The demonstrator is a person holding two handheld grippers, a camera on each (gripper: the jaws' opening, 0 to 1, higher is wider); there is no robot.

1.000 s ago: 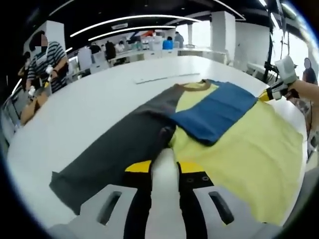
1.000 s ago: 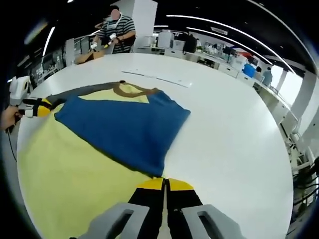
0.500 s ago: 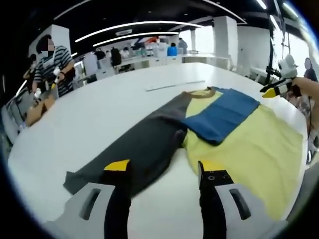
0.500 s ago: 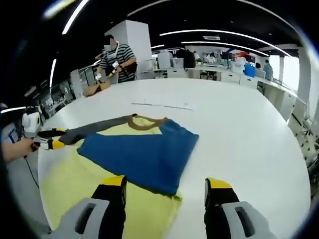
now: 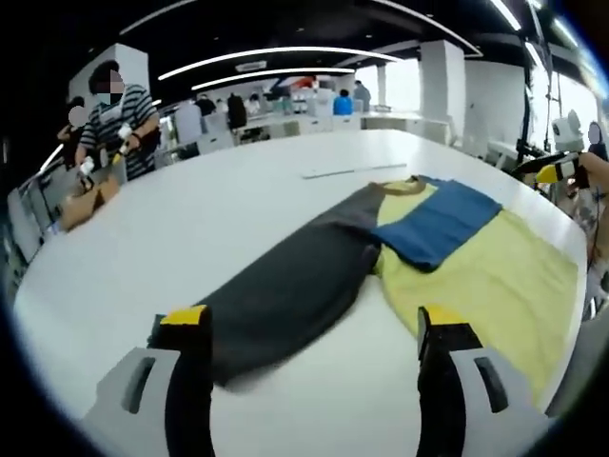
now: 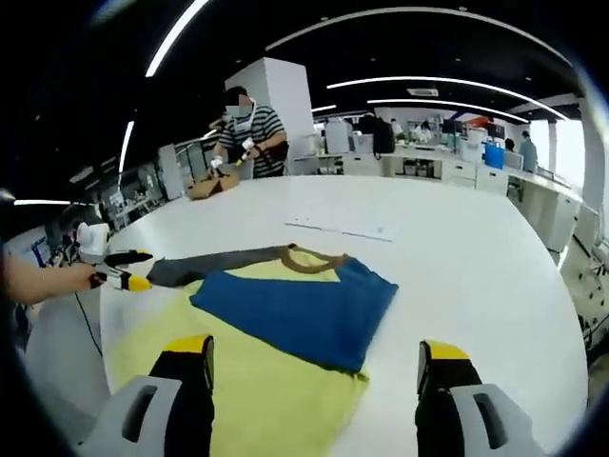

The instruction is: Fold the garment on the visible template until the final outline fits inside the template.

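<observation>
A shirt lies flat on the white table [image 5: 219,209]. It has a yellow body [image 5: 476,276], a brown collar [image 6: 309,259], a blue sleeve [image 5: 438,221] folded across the chest, and a dark grey sleeve [image 5: 285,286] stretched straight out. My left gripper [image 5: 312,324] is open above the grey sleeve's cuff end and holds nothing. My right gripper [image 6: 316,347] is open over the yellow body [image 6: 257,386], near the blue sleeve [image 6: 295,309]. Each gripper also appears at the other view's edge: the right gripper [image 5: 547,171] and the left gripper [image 6: 122,270], hand-held.
A thin pale strip [image 6: 341,228] lies on the table beyond the collar. A person in a striped shirt [image 6: 249,131] works at the far rim beside a cardboard box [image 6: 211,185]. Desks and people fill the background. The table's near rim [image 6: 95,324] runs by the yellow hem.
Both grippers were shut on the shirt one second ago, the left at the grey sleeve, the right at the blue sleeve's edge. Both have opened, let go and drawn back.
</observation>
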